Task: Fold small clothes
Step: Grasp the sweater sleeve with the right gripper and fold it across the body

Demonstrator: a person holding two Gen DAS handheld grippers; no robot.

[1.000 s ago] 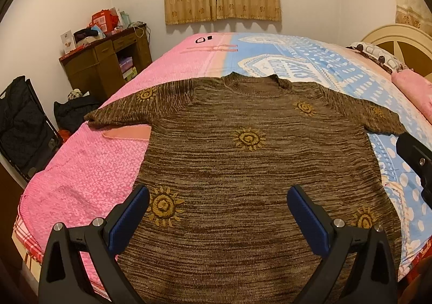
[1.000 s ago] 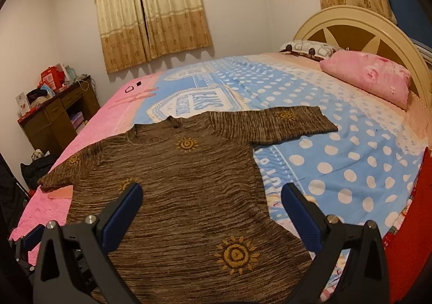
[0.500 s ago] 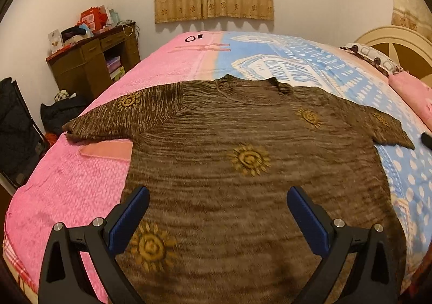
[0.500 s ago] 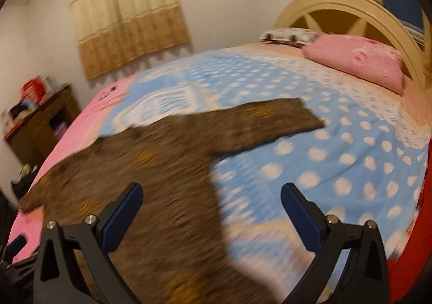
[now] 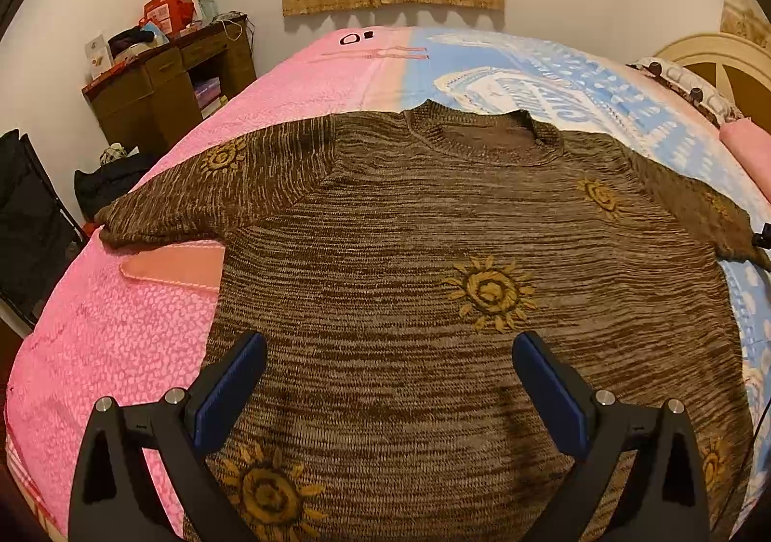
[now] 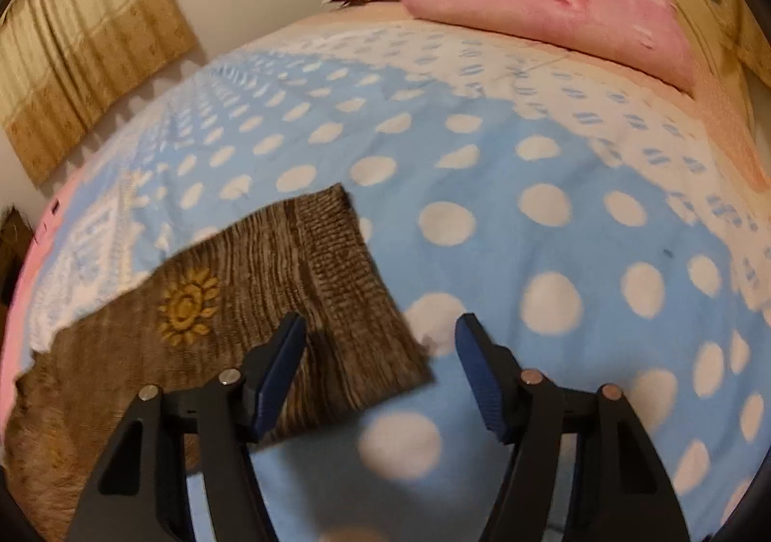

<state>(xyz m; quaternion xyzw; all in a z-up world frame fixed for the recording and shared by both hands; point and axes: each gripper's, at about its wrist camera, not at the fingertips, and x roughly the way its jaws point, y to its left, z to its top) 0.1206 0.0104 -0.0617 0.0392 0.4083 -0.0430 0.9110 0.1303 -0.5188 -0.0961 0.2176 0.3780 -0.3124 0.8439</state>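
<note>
Brown knit sweater lies flat on the bed while my right gripper, which a second ago sat by the hem, now straddles the sleeve cuff with jaws closing, not yet pinching, and my left gripper hovers released, so the sleeve fold begins.

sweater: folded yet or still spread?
Spread. The sweater lies flat on the bed, both sleeves out to the sides, collar and hem showing, no part doubled over. The sleeve end lies flat too.
</note>
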